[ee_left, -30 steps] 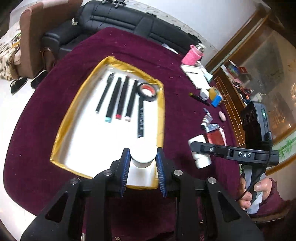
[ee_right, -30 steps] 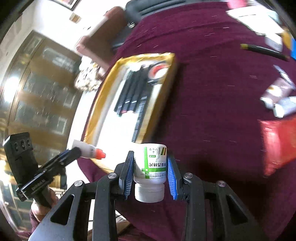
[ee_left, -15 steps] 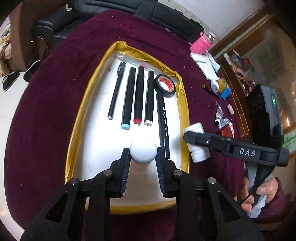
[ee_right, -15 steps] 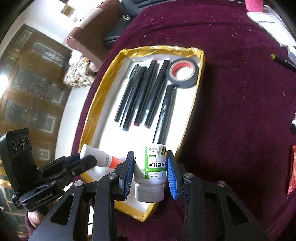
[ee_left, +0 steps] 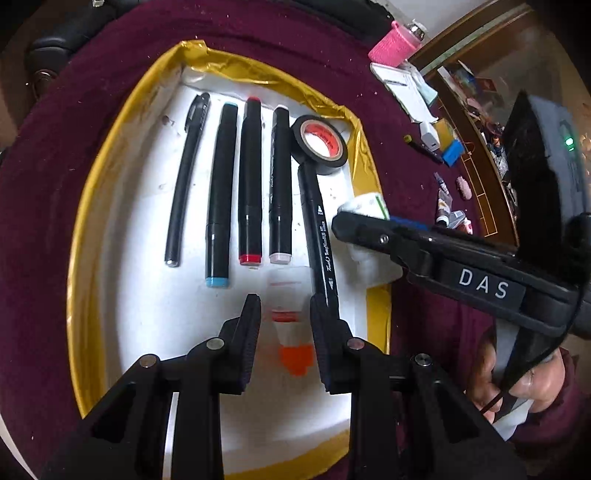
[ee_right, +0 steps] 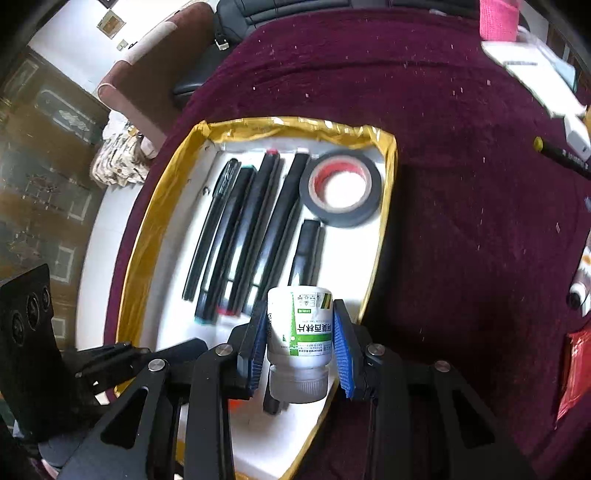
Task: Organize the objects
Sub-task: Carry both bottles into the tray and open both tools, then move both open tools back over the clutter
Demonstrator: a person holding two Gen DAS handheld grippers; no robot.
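A gold-rimmed white tray on the maroon cloth holds several black pens and markers in a row and a roll of black tape. My left gripper hangs low over the tray's near half, shut on a white glue bottle whose orange cap points back at the camera. My right gripper is shut on a white medicine bottle with a green label, cap toward the camera, over the tray's near right corner. In the left wrist view that bottle shows beside the longest marker.
Right of the tray the cloth carries a pink cup, a white notepad, a pencil and small tubes and packets. A black sofa stands beyond the table. A person's hand grips the right tool.
Both grippers have come forward over the tray and lower, still holding their bottles. The left gripper has tipped downward, so the glue bottle's orange cap now shows.
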